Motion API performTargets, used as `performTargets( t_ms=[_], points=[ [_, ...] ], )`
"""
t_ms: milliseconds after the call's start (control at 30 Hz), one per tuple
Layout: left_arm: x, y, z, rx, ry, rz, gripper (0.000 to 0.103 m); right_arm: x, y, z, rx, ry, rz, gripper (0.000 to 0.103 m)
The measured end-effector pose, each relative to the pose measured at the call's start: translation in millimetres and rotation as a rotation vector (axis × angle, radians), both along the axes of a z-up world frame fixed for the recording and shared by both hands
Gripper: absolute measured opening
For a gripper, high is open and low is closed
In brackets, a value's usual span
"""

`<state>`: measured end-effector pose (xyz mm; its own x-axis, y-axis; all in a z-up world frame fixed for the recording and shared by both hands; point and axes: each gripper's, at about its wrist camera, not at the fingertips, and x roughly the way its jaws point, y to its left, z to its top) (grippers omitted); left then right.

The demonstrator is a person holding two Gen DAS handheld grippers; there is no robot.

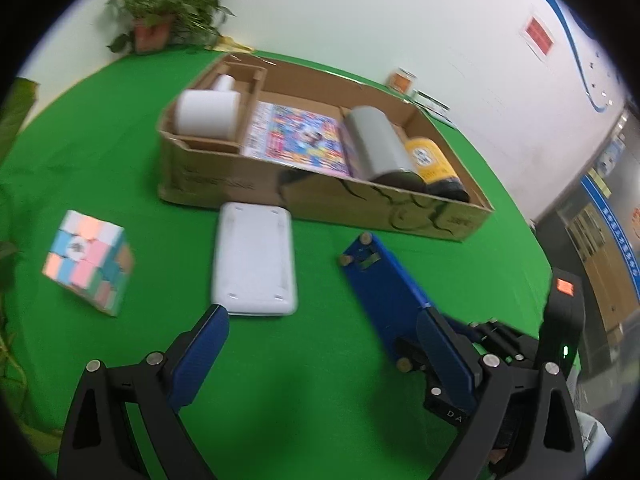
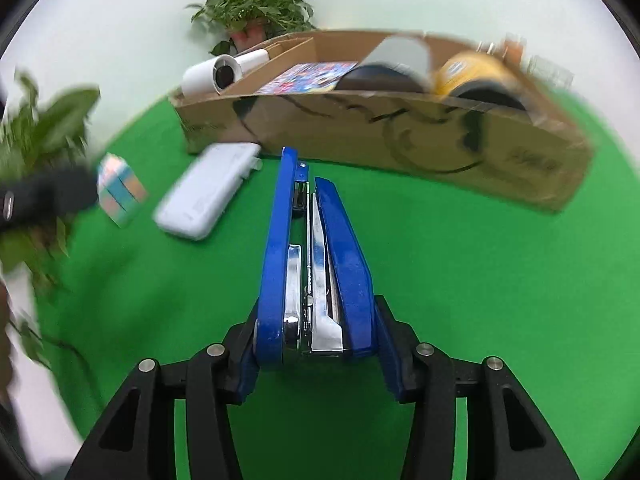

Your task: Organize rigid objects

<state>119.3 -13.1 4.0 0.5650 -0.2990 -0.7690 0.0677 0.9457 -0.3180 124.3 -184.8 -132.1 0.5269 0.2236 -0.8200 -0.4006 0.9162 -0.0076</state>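
Blue metal fills the right view: a stapler (image 2: 316,264) lies lengthwise between the right jaws (image 2: 316,356), which are clenched on its hinge end, one pad on each flat side, so its nose points straight ahead toward a cardboard box (image 2: 400,136). It appears to be lifted off the green tabletop (image 2: 480,280), though blur makes the height hard to judge. In the left view the same stapler (image 1: 384,292) shows just beyond the right-hand pad of the left jaws (image 1: 320,356), which are released and grasp nothing. Ahead of the left jaws, touching or nearly touching the box's near wall, lies a white case (image 1: 254,260), flat and face down; further to their left sits a pastel cube (image 1: 90,260). Inside the box are paper rolls (image 1: 208,114), a colourful booklet (image 1: 296,140), a grey cylinder (image 1: 380,144) and a yellow bottle (image 1: 430,160). The stapler is probably fairly heavy for its size, rigid, with smooth painted sides that could slip; the hold near the hinge leaves the long nose free to droop, so a grip nearer the middle would likely steady it. Its sprung top arm may give if squeezed top to bottom.
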Motion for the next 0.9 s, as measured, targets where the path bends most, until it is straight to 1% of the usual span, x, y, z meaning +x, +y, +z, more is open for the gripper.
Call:
performTargets(
  t_ms=[33, 67, 133, 200, 267, 300, 333, 367, 400, 433, 467, 500, 567, 600, 633, 667, 700, 733, 800, 867, 900],
  points=[
    [0, -5, -2, -0.003, 0.003, -0.013, 0.095, -4, -5, 2, -0.052, -0.032, -0.002, 0.047],
    [2, -11, -3, -0.003, 0.007, -0.03, 0.095, -8, -10, 3, -0.126, -0.077, -0.003, 0.047],
    [4, -19, -5, -0.01, 0.012, -0.052, 0.095, -20, -10, 1, -0.363, -0.224, 0.021, 0.047],
    [7, -26, -7, -0.023, 0.019, -0.076, 0.095, -32, -4, -11, -0.566, -0.336, 0.073, 0.047],
    [8, -32, -9, -0.029, 0.029, -0.097, 0.095, -51, 5, -23, -0.69, -0.427, 0.15, 0.049],
    [9, -33, -11, -0.033, 0.037, -0.104, 0.095, -59, 7, -25, -0.704, -0.447, 0.175, 0.049],
    [10, -34, -12, -0.04, 0.048, -0.111, 0.095, -68, 9, -23, -0.678, -0.458, 0.204, 0.059],
    [11, -34, -15, -0.052, 0.066, -0.12, 0.095, -77, 8, -16, -0.606, -0.458, 0.223, 0.081],
    [12, -34, -17, -0.061, 0.076, -0.126, 0.095, -83, 6, -7, -0.528, -0.456, 0.228, 0.093],
    [12, -33, -19, -0.074, 0.086, -0.131, 0.095, -89, 0, 6, -0.421, -0.455, 0.227, 0.102],
    [13, -33, -21, -0.086, 0.092, -0.135, 0.095, -92, -8, 19, -0.306, -0.438, 0.221, 0.102],
    [13, -33, -22, -0.099, 0.098, -0.136, 0.095, -91, -18, 30, -0.185, -0.394, 0.204, 0.102],
    [12, -32, -25, -0.127, 0.104, -0.138, 0.095, -79, -39, 40, -0.004, -0.295, 0.154, 0.102],
    [13, -33, -26, -0.141, 0.108, -0.142, 0.095, -67, -50, 39, 0.078, -0.222, 0.118, 0.102],
    [14, -35, -28, -0.152, 0.112, -0.145, 0.095, -59, -57, 34, 0.12, -0.16, 0.084, 0.102],
    [15, -37, -30, -0.157, 0.117, -0.146, 0.095, -45, -64, 25, 0.153, -0.079, 0.029, 0.102],
    [17, -40, -32, -0.156, 0.126, -0.15, 0.095, -34, -71, 18, 0.176, -0.031, -0.008, 0.102],
    [18, -44, -35, -0.154, 0.135, -0.156, 0.095, -28, -75, 12, 0.191, -0.005, -0.028, 0.1],
    [21, -50, -37, -0.146, 0.14, -0.158, 0.095, -17, -78, 2, 0.196, 0.037, -0.047, 0.089],
    [21, -54, -38, -0.142, 0.128, -0.161, 0.095, -15, -72, -7, 0.152, 0.057, -0.035, 0.068],
    [22, -57, -38, -0.134, 0.125, -0.164, 0.095, -18, -65, -10, 0.107, 0.051, -0.012, 0.064]
  ],
)
